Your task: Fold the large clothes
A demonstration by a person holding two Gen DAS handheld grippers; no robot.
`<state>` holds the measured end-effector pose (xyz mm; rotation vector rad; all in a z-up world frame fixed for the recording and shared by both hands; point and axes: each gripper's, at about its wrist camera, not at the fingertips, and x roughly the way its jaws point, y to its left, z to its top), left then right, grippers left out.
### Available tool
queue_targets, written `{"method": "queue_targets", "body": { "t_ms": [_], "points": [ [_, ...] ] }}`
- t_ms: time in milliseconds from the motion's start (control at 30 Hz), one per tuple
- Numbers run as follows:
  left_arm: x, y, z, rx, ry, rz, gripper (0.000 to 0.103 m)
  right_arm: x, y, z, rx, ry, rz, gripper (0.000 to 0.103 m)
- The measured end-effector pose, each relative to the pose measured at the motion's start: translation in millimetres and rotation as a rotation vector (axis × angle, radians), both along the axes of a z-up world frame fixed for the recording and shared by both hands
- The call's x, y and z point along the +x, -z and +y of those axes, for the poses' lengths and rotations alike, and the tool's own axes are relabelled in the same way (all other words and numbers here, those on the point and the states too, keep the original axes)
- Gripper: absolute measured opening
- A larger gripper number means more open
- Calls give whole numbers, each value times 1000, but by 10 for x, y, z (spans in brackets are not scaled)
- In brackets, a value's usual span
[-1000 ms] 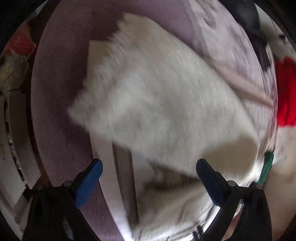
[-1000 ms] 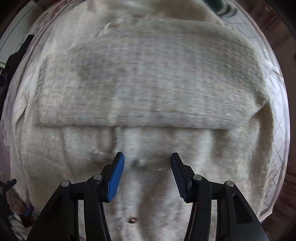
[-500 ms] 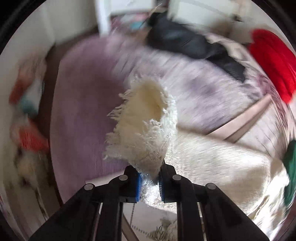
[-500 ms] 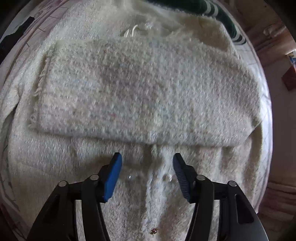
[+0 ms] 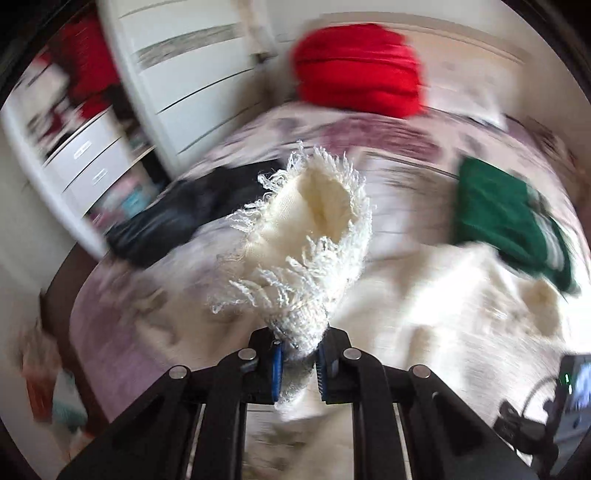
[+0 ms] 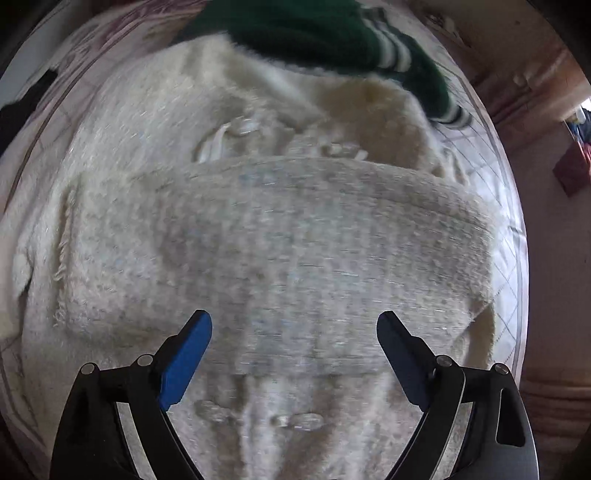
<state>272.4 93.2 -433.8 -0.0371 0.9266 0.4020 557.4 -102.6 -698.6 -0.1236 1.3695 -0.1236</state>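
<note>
A cream fuzzy knit cardigan [image 6: 280, 258] lies spread on the bed, one sleeve folded flat across its chest. My left gripper [image 5: 300, 363] is shut on the fringed cuff of the other sleeve [image 5: 310, 236], which sticks up in front of the camera, lifted off the bed. The rest of the cardigan [image 5: 436, 302] lies below it. My right gripper [image 6: 293, 332] hangs just above the folded sleeve, its jaws opening wide with nothing pinched between the blue pads [image 6: 186, 354].
A green garment with white stripes [image 6: 332, 33] lies at the cardigan's collar end, also seen as the green garment [image 5: 502, 218]. A red folded pile [image 5: 358, 70] and a black garment [image 5: 184, 218] lie further off on the lilac bedspread [image 5: 110, 321]. White drawers [image 5: 192, 74] stand beyond.
The left gripper went from wide open to shut on the fringed cuff, then rose and swung round with it. The right gripper's jaws widened and it moved up along the cardigan.
</note>
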Motion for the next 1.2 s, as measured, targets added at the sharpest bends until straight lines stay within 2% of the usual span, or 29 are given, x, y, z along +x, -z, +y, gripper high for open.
{"method": "queue_targets", "body": {
  "t_ms": [133, 300, 433, 500, 567, 600, 633, 700, 733, 767, 867, 933, 1067, 1200],
  "points": [
    [161, 38, -1015, -90, 194, 46, 11, -37, -75, -799, 46, 145, 25, 92],
    [449, 305, -2376, -184, 425, 149, 11, -322, -122, -1811, 26, 317, 53, 92],
    [536, 607, -3276, -154, 565, 220, 12, -513, -90, -2483, 8, 386, 57, 92],
    [594, 830, -3529, -140, 587, 278, 12, -596, -84, -2667, 8, 405, 52, 93],
    [671, 1008, -3666, -151, 589, 329, 17, -695, -52, -2902, 83, 455, 50, 93],
    [696, 1049, -3673, -167, 583, 345, 19, -718, -3, -3039, 129, 480, 49, 93],
    [718, 1061, -3664, -189, 576, 352, 28, -780, -4, -3160, 188, 514, 44, 93],
    [771, 1028, -3640, -250, 573, 348, 62, -903, -41, -3278, 306, 566, 25, 93],
    [807, 994, -3596, -279, 570, 341, 91, -937, -32, -3324, 352, 589, 24, 93],
    [812, 944, -3530, -295, 558, 325, 94, -976, -12, -3400, 446, 622, 20, 93],
    [844, 764, -3242, -297, 517, 278, 95, -1012, -90, -3331, 661, 636, -11, 92],
    [867, 662, -2969, -271, 461, 250, 95, -935, -147, -3228, 747, 618, -36, 92],
    [835, 586, -2186, -187, 295, 211, 95, -551, -121, -2918, 831, 521, -45, 92],
    [826, 750, -1547, -90, 156, 242, 95, -117, 81, -2409, 862, 387, 16, 90]
  ]
}}
